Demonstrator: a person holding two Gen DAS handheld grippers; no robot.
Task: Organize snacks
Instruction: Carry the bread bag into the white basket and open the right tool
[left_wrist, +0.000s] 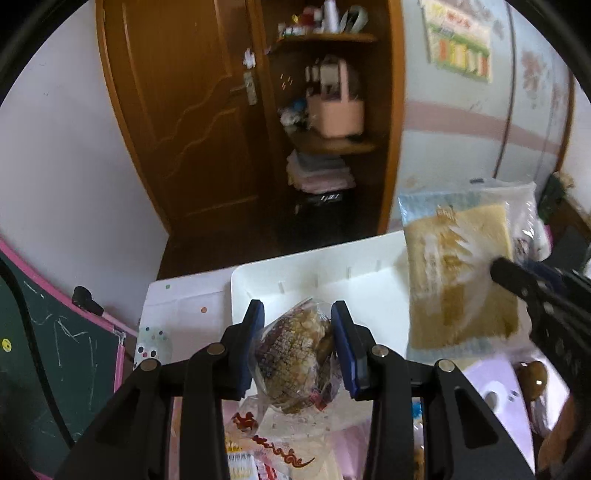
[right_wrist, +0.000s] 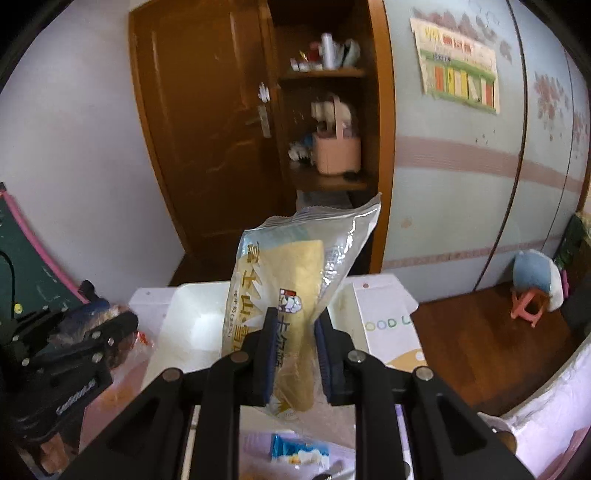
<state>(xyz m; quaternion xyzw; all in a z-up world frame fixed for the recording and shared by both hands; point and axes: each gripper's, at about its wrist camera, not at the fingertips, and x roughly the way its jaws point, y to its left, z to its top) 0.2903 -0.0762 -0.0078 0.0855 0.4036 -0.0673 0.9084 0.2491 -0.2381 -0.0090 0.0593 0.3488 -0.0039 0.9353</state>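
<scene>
My left gripper (left_wrist: 297, 347) is shut on a round brown pastry in clear wrap (left_wrist: 293, 363), held above the table. A white bin (left_wrist: 317, 280) lies just beyond it. My right gripper (right_wrist: 295, 354) is shut on a flat yellow cake in a clear and pale blue packet (right_wrist: 291, 295), which stands upright over the same white bin (right_wrist: 195, 321). In the left wrist view that cake packet (left_wrist: 458, 277) hangs at the right with the right gripper's (left_wrist: 517, 280) black fingers on it. The left gripper (right_wrist: 110, 328) with its pastry shows at the left of the right wrist view.
More wrapped snacks (left_wrist: 258, 454) lie on the pink tablecloth below the grippers, among them a blue packet (right_wrist: 299, 448). A white spotted bag (right_wrist: 388, 321) stands beside the bin. Behind are a brown door (left_wrist: 184, 122), open shelves (left_wrist: 332, 144) and a small pink stool (right_wrist: 532, 306) on the wooden floor.
</scene>
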